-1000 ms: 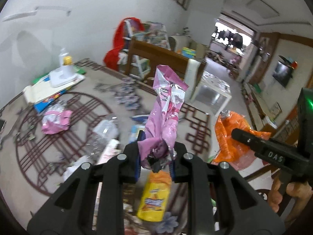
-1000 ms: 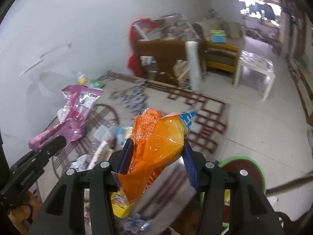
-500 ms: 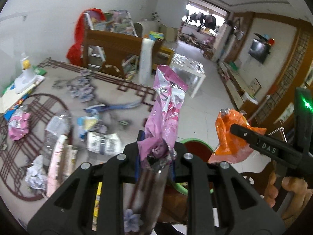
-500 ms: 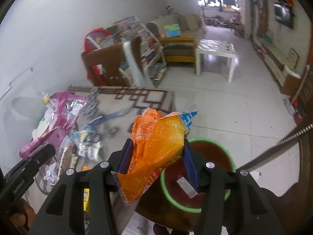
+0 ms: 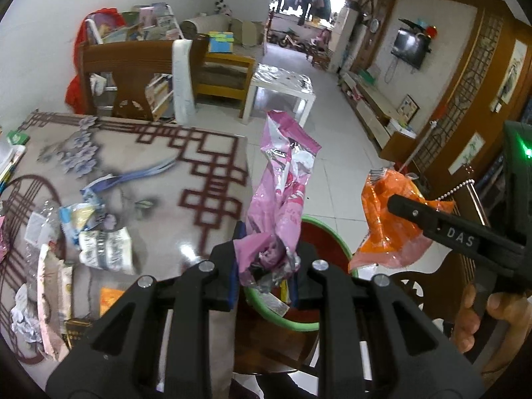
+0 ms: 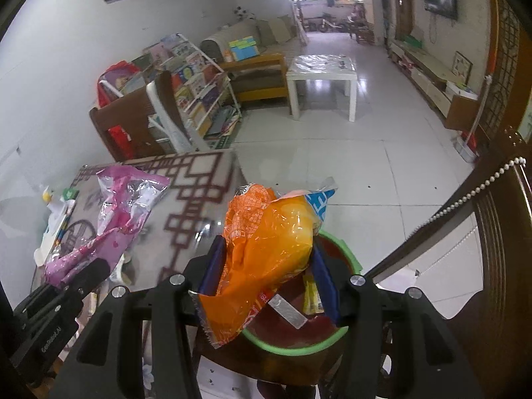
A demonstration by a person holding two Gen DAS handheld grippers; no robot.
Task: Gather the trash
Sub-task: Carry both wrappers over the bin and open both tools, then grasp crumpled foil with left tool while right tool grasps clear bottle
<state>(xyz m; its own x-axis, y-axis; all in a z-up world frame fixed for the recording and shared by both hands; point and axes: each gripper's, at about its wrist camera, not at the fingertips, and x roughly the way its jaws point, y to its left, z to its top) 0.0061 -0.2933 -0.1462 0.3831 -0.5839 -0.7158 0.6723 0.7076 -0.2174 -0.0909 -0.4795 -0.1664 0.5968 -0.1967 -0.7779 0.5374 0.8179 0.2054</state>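
My left gripper (image 5: 264,266) is shut on a crumpled pink wrapper (image 5: 282,193) that stands up from its jaws, above the near rim of a green-rimmed red bin (image 5: 327,232). My right gripper (image 6: 266,276) is shut on an orange snack bag (image 6: 266,242) and holds it over the same bin (image 6: 299,345), which has a few wrappers inside. The right gripper also shows in the left wrist view (image 5: 385,219), and the pink wrapper shows at the left of the right wrist view (image 6: 123,206).
The patterned table (image 5: 159,153) at the left carries several more wrappers (image 5: 106,249), a crushed plastic bottle (image 5: 43,222) and a blue strap (image 5: 139,174). A wooden chair (image 5: 133,69), a bookshelf (image 6: 196,86) and a white side table (image 6: 321,69) stand beyond. A dark wooden chair (image 6: 498,232) is at the right.
Both grippers have swung right from over the table to over the green-rimmed bin, still holding the pink wrapper and the orange bag.
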